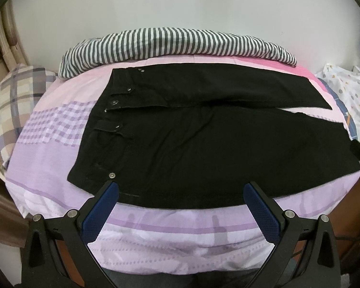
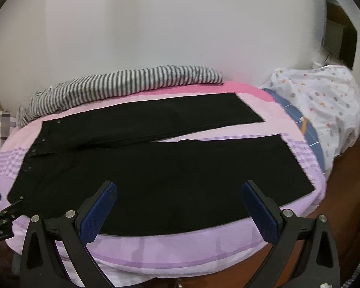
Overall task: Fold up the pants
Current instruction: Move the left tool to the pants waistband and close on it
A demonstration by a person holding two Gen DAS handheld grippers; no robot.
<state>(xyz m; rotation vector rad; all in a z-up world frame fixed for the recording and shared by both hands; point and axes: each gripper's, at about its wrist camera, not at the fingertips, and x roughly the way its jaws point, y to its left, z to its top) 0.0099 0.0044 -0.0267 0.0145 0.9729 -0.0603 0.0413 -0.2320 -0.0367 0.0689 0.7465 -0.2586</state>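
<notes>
Splayed grippers (image 1: 181,186) (image 2: 178,184) over pants (image 1: 204,139)

The room light is soft and even. My wall (image 1: 180,4) looks bright and gray-white, with no glare. My pants (image 1: 192,144) are so dark that folds barely show. Both pictures bend round at the edges, with black corners. The right view looks a bit fuzzy. Shadows are faint.

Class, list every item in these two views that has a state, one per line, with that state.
black pants: unfolded, flat, legs apart
left gripper: open, holding nothing
right gripper: open, holding nothing
striped cloth: bunched along the wall
bedsheet: spread under the pants
</notes>
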